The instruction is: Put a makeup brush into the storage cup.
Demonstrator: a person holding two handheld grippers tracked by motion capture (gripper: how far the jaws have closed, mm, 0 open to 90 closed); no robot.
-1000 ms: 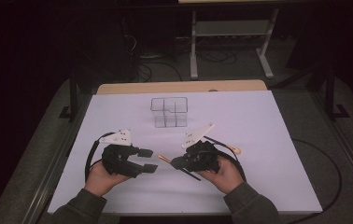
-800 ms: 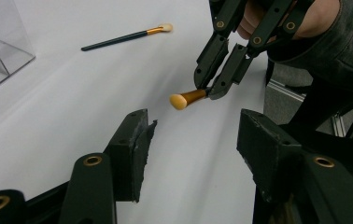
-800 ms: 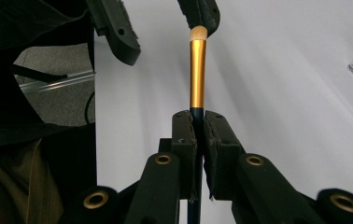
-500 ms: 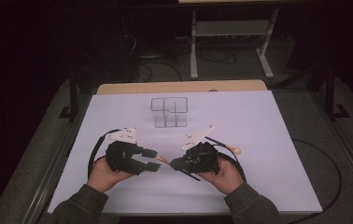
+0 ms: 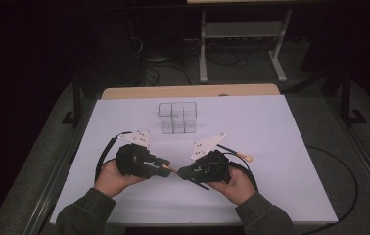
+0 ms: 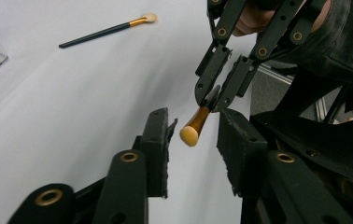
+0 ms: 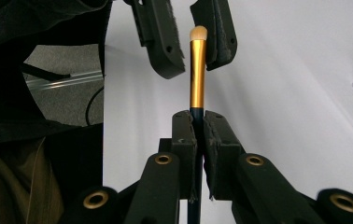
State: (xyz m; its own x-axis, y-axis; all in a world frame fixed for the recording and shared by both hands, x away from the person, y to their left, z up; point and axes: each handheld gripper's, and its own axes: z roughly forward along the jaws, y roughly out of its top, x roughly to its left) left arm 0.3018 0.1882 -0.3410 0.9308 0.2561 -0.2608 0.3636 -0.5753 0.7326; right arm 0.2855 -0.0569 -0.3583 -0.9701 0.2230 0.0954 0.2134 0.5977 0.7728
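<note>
Two hand-held grippers meet tip to tip over the near middle of the white bench [image 5: 281,147]. The right gripper [image 7: 197,122] has its fingers [image 7: 184,140] pressed together on the dark handle of a small brush [image 7: 196,74], just below the gold ferrule. The brush points straight away from this gripper, its pale tip toward the left gripper [image 6: 193,140]. In the high view the brush [image 5: 169,168] bridges the short gap between the left gripper [image 5: 166,169] and the right gripper [image 5: 180,172], clear of the bench surface.

The left gripper's fingers [image 6: 158,140] have just been closing, with the brush tip [image 6: 189,134] between them. In the left gripper view a gap is visible on each side of the tip, so the pads do not press on it. In the right gripper view 1 pad lies very close to the ferrule; whether it touches cannot be told.

A 2nd brush [image 6: 104,31], black-handled with a gold ferrule and pale head, lies flat on the bench beyond the right gripper, seen in the high view [image 5: 234,152] just beside that gripper's grey plate. A clear box [image 5: 176,117] with compartments stands upright farther back, near the middle of the bench, well apart from both grippers. The person's hands [image 5: 112,178] enter from the near edge, sleeves resting at the bench rim.
</note>
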